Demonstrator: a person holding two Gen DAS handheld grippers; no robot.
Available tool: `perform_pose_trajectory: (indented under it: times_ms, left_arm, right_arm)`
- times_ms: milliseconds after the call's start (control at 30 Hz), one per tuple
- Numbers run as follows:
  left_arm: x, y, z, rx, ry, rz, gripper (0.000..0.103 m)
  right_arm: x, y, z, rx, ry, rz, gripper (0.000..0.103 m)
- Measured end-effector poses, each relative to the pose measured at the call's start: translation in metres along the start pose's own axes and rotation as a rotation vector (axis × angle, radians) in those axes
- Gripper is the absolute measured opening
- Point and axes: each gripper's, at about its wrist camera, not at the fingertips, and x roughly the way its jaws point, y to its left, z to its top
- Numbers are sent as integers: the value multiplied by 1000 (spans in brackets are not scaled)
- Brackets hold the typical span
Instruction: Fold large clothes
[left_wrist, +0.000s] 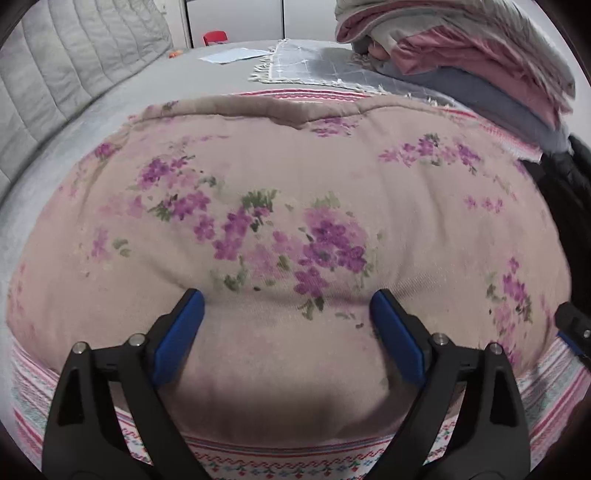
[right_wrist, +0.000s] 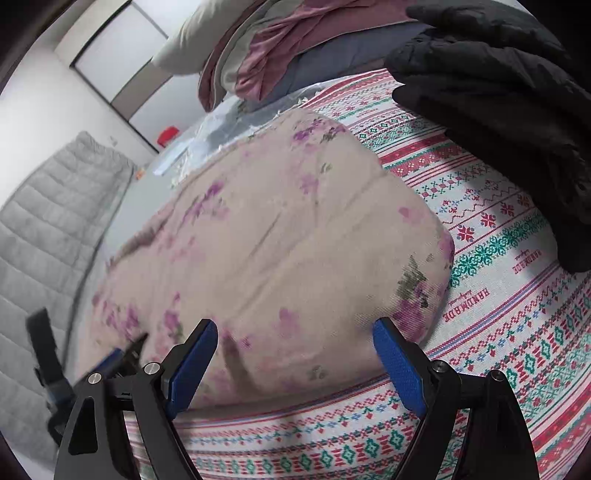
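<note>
A big folded cloth with purple flowers (left_wrist: 280, 221) lies flat on a patterned sheet (left_wrist: 295, 465). The sheet has red, green and white stripes.

The left gripper (left_wrist: 287, 306) has its two blue fingers (left_wrist: 181, 332) spread wide. It holds nothing. Both fingers sit over the near edge of the flowery cloth, and the cloth fills the gap between them. The picture does not show if the tips touch it.

The right gripper (right_wrist: 295, 336) is wide apart too, and it holds nothing. Its fingers (right_wrist: 397, 362) are at the near corner of the flowery cloth (right_wrist: 266, 258). One finger is over the cloth and the other is right at its rounded edge, beside the patterned sheet (right_wrist: 498, 295). The left gripper (right_wrist: 122, 356) shows blurry just past the cloth's near edge, on its left side.

Behind the flowery cloth lies a grey checked cloth with a fringe (left_wrist: 325, 70). A pile of pink, grey and blue clothes (left_wrist: 461, 48) sits on it, at the far right of the flowery cloth. A black puffy jacket (right_wrist: 498, 110) lies on the sheet to the right of the flowery cloth. To the left of the cloth stands a grey padded headboard (left_wrist: 66, 74). Far behind the cloth are a white wall, a small red thing (left_wrist: 215, 37) and a pale blue paper (left_wrist: 232, 55).
</note>
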Motion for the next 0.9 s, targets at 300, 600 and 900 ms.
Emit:
perform_pose_trajectory:
  times_ms: [300, 600, 900]
  left_arm:
    - [-5, 1, -6, -12, -14, -33, 93]
    - [-8, 3, -10, -12, -40, -49, 93]
    - [-11, 8, -8, -18, -36, -81, 93]
  right_arm:
    - [-18, -63, -7, 403, -46, -16, 87]
    - [15, -100, -13, 566, 43, 209, 87]
    - [49, -78, -13, 581, 90, 381, 87]
